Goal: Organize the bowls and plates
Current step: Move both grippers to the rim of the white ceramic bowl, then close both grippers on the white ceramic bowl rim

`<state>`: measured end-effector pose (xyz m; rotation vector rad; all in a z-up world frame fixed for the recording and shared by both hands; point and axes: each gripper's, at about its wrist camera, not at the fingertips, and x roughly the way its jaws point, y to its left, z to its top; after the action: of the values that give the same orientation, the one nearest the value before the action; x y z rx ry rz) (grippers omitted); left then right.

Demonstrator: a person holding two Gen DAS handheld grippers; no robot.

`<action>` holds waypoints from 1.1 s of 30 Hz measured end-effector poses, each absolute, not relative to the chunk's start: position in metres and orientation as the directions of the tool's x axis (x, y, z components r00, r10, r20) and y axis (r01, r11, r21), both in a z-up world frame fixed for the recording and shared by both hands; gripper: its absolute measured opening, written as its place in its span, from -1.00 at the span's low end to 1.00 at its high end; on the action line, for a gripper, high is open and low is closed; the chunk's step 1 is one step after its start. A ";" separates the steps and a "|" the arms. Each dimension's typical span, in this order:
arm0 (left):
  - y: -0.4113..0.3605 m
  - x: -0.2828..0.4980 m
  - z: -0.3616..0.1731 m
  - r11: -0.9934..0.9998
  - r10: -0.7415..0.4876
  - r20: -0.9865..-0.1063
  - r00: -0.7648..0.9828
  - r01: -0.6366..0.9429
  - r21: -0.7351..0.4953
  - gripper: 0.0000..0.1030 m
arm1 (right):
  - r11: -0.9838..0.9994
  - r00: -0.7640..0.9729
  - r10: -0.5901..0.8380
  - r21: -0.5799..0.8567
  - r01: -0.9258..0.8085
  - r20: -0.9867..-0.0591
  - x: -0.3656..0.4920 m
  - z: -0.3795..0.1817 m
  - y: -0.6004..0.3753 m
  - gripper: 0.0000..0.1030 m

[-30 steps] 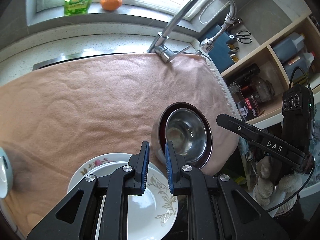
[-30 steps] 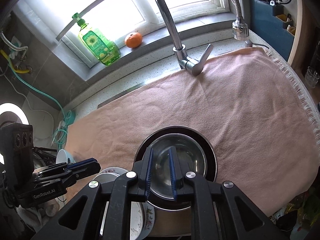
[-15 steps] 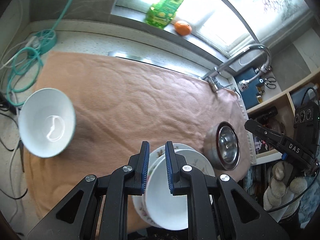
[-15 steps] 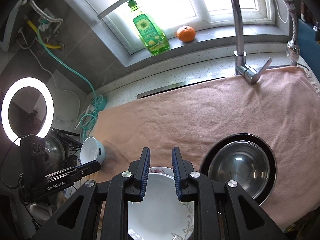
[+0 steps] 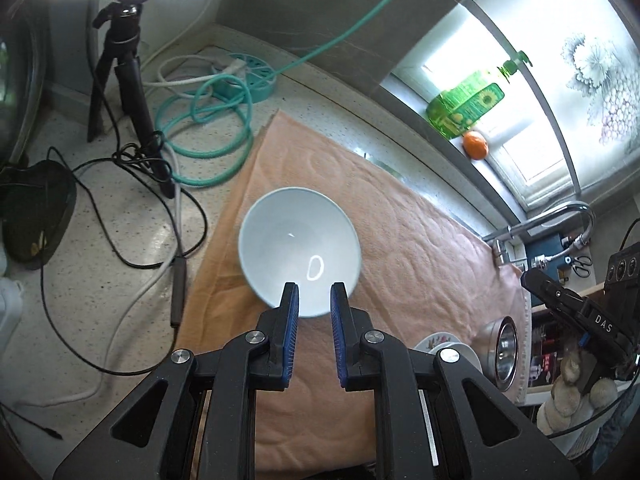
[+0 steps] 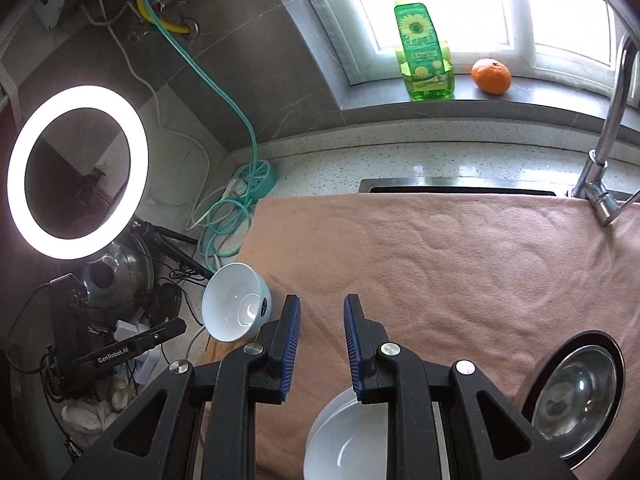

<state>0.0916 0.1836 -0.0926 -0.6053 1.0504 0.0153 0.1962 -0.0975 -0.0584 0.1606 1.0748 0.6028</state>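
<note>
A pale blue bowl (image 5: 299,252) stands upright on the peach towel (image 5: 400,264) near its left edge. My left gripper (image 5: 314,300) is open and empty, its tips over the bowl's near rim. The bowl also shows in the right wrist view (image 6: 236,307). My right gripper (image 6: 322,312) is open and empty above the towel (image 6: 460,264), with a white plate (image 6: 348,436) below it. A steel bowl nested in a dark bowl (image 6: 576,392) sits at the right. In the left wrist view the stacked plates (image 5: 448,350) and steel bowl (image 5: 505,354) lie far right.
A tripod (image 5: 124,56), black cables (image 5: 100,216) and a teal hose (image 5: 208,120) lie left of the towel. A ring light (image 6: 76,172) stands at the left. A faucet (image 6: 612,128), green soap bottle (image 6: 424,52) and orange (image 6: 491,76) are at the back.
My left gripper swung left from the plate stack to the pale blue bowl. My right gripper also moved left, away from the steel bowl, and its jaws stand a little wider.
</note>
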 end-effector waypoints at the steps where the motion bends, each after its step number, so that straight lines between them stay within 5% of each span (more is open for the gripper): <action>1: 0.189 0.091 -0.094 0.835 -0.263 -0.817 0.513 -0.304 -0.459 -0.74 | 0.826 0.327 0.536 0.405 -0.391 -0.778 0.198 -0.061 -0.091 -0.61; 33: 0.215 0.117 -0.148 0.826 -0.253 -0.863 0.436 -0.367 -0.428 -0.74 | 0.808 0.088 0.497 0.423 -0.410 -0.863 0.236 -0.162 0.028 -0.61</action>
<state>0.1166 0.2150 -0.1484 -0.6288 1.1382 0.0767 0.2360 0.0277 -0.1616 0.0798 1.3198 0.6759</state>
